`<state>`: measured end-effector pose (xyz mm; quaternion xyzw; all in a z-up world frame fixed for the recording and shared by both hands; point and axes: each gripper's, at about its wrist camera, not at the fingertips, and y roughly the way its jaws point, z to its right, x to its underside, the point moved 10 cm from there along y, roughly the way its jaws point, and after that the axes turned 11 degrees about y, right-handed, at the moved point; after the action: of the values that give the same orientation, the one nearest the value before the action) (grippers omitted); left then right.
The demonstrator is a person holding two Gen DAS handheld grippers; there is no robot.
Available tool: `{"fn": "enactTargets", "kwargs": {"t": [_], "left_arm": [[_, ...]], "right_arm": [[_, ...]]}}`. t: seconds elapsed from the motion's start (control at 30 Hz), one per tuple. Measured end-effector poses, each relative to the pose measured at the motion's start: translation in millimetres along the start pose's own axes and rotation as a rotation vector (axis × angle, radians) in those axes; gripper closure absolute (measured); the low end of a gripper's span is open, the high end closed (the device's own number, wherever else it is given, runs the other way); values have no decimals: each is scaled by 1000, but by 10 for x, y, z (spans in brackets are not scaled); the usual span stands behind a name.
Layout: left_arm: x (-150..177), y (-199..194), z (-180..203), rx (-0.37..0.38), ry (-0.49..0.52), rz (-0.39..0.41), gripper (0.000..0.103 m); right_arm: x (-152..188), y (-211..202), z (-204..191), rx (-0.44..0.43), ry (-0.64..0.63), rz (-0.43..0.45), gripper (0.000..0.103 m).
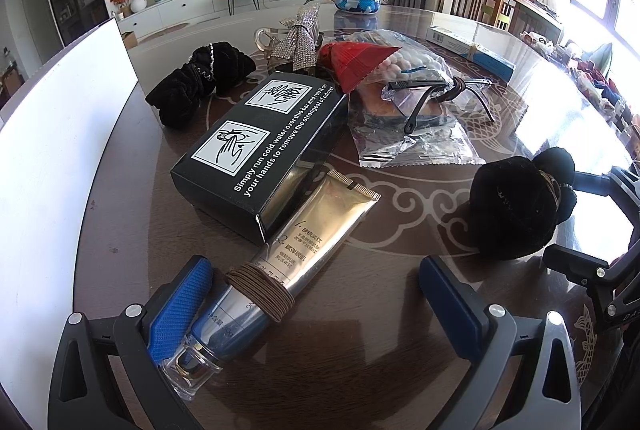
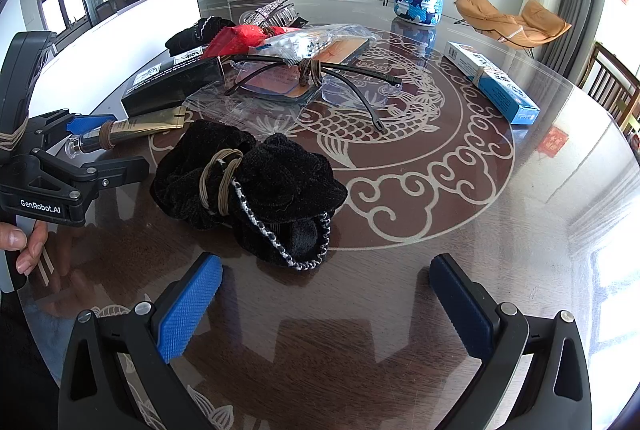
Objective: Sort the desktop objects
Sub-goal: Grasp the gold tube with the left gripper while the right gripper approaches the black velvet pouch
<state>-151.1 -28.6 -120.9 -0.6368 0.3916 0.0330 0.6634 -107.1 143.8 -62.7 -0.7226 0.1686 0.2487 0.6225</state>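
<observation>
Left gripper [image 1: 316, 300] wide open around gold tube [image 1: 296, 250] on desk [image 1: 400, 310], right gripper [image 2: 326, 304] open, empty, black scrunchie [image 2: 256, 185] just ahead

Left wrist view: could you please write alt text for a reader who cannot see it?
The open left gripper straddles the cap end of a gold cosmetic tube wrapped with brown hair ties, lying on a dark patterned glass-topped table. Behind it lie a black printed cardboard box, two black velvet scrunchies, and black-framed glasses on clear plastic bags.
</observation>
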Motion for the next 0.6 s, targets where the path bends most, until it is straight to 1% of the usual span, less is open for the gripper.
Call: {"fn": "enactTargets", "kwargs": {"t": [0.23, 0.43, 0.5, 0.57, 0.6], "left_arm": [[2, 0, 0, 1, 1, -1, 0], [33, -38, 44, 18, 20, 0, 0], [17, -92, 82, 12, 22, 33, 21], [8, -143, 71, -4, 4, 53, 57], [12, -163, 59, -7, -11, 56, 69]], "right_arm": [[1, 0, -1, 0, 0, 0, 0], [0, -1, -1, 0, 0, 0, 0], [0, -1, -2, 0, 0, 0, 0], [0, -2, -2, 0, 0, 0, 0], [0, -2, -2, 0, 0, 0, 0]]}}
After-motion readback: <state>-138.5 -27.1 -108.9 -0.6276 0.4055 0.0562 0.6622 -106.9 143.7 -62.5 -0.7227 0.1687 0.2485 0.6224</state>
